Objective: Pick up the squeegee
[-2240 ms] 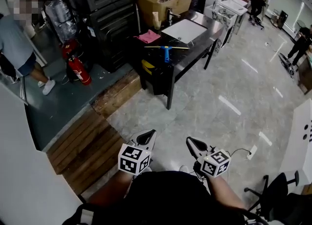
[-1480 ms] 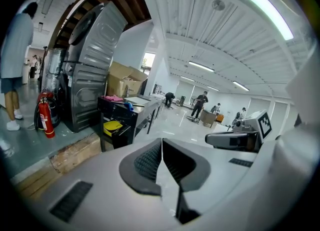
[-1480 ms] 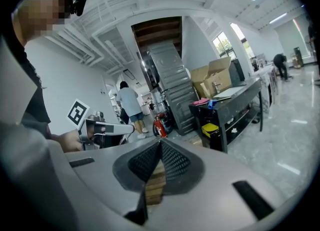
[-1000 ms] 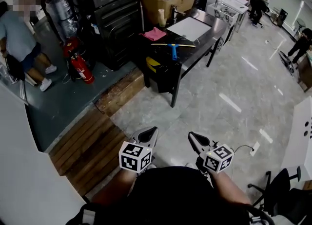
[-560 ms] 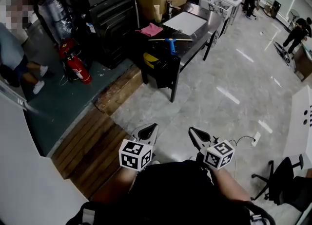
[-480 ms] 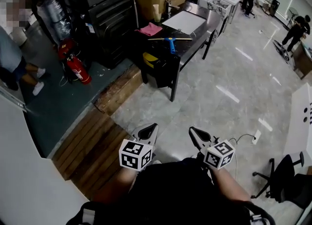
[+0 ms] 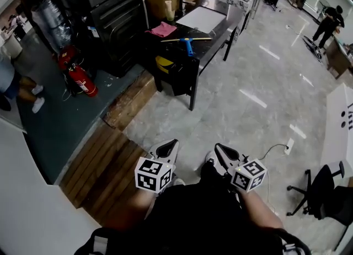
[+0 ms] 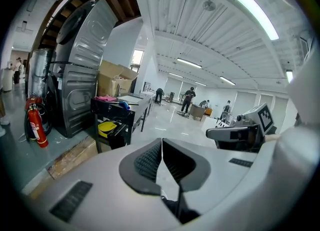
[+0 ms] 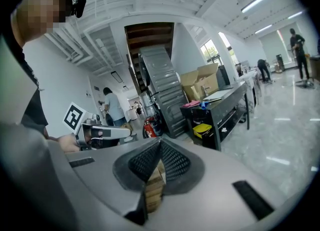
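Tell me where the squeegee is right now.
Head view, upper centre: the squeegee lies on the dark table, beside the pink cloth and white board.

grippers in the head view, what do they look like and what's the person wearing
The left gripper and right gripper match: pale grey bodies, black ribbed pads tapering to a point. Each carries a white cube printed with black square markers. The person wears a dark top. No cables show on them.
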`<state>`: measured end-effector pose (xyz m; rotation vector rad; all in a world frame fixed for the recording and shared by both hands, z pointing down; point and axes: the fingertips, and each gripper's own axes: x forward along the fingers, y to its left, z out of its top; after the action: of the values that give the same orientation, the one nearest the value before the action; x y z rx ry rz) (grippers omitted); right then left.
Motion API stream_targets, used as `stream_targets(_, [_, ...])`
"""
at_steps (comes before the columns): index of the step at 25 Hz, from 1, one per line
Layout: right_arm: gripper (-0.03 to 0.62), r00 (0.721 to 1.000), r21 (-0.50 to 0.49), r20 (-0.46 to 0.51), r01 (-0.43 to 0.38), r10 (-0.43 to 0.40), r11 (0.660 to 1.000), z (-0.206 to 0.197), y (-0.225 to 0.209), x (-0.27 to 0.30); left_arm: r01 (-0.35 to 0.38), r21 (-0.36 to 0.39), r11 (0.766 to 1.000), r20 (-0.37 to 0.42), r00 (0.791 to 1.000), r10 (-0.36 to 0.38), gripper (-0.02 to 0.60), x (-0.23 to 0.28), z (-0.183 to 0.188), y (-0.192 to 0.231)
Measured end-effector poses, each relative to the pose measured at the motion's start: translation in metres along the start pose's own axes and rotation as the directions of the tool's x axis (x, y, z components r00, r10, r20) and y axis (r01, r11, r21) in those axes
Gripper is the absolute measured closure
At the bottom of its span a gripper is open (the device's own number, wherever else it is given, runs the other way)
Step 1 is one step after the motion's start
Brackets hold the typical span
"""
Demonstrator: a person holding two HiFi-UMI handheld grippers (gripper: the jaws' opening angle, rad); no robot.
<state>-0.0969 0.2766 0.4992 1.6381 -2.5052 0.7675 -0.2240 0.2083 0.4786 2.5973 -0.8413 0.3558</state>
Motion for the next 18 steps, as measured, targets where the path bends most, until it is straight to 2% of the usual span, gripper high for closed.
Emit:
stream_targets(8, [0.585,1.0,0.023,0.013,0.006,-0.007,1.0,0.013,-0.028,0.01,-0.006,0.0,1.0,-0.001,1.0,0.006,0.563,0.025,0.01,0.004])
stream_targets(18, [0.585,1.0,0.021,0.013,-0.026,0.026,0.999,0.04,-0.064,0.031,-0.028,0.006,1.0,-0.012,1.0,0.028,0.563,0.063,0.03,0.008])
